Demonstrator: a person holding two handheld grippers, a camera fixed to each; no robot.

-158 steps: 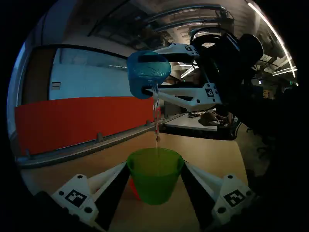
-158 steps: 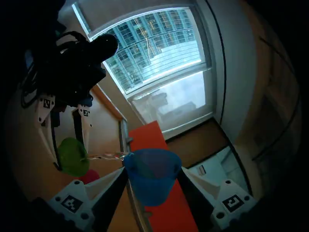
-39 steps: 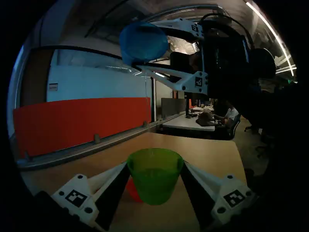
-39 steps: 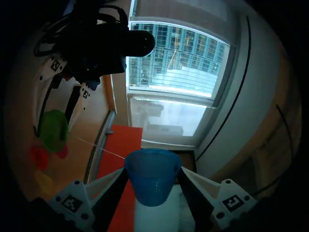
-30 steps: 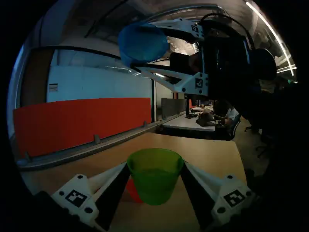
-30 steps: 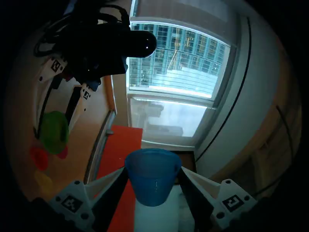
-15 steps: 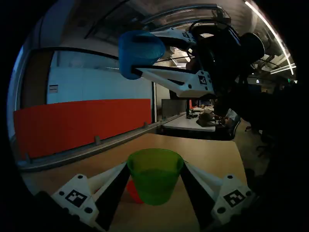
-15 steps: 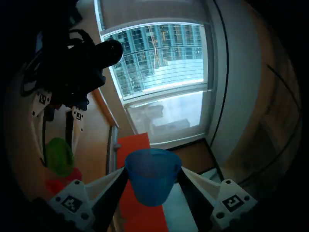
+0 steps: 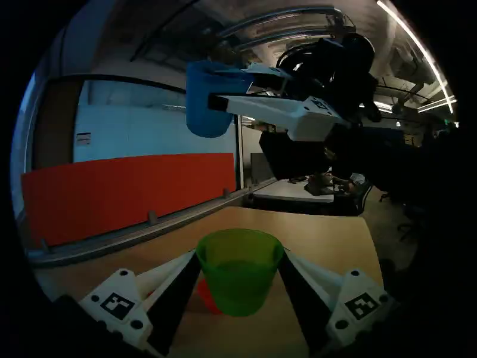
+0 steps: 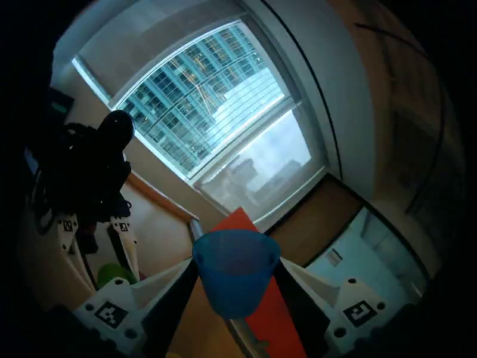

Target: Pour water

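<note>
My left gripper (image 9: 239,262) is shut on a green cup (image 9: 239,280) with water in it, held just above the wooden table (image 9: 328,238). High above it, the right gripper (image 9: 217,89) holds a blue cup (image 9: 206,110) close to upright, with no water falling. In the right gripper view, my right gripper (image 10: 235,262) is shut on the blue cup (image 10: 235,280). The left gripper (image 10: 98,238) and the green cup (image 10: 114,274) sit low at the left there, tilted in the picture.
A red object (image 9: 206,293) lies on the table behind the green cup. An orange partition (image 9: 119,185) with a metal rail runs along the table's far edge. A large window (image 10: 208,113) is beyond it. Desks and chairs (image 9: 322,185) stand farther back.
The water stream seen 5.3 s ago has stopped. In the last second the right gripper has turned the blue cup from lying on its side back to near upright. The green cup stays still.
</note>
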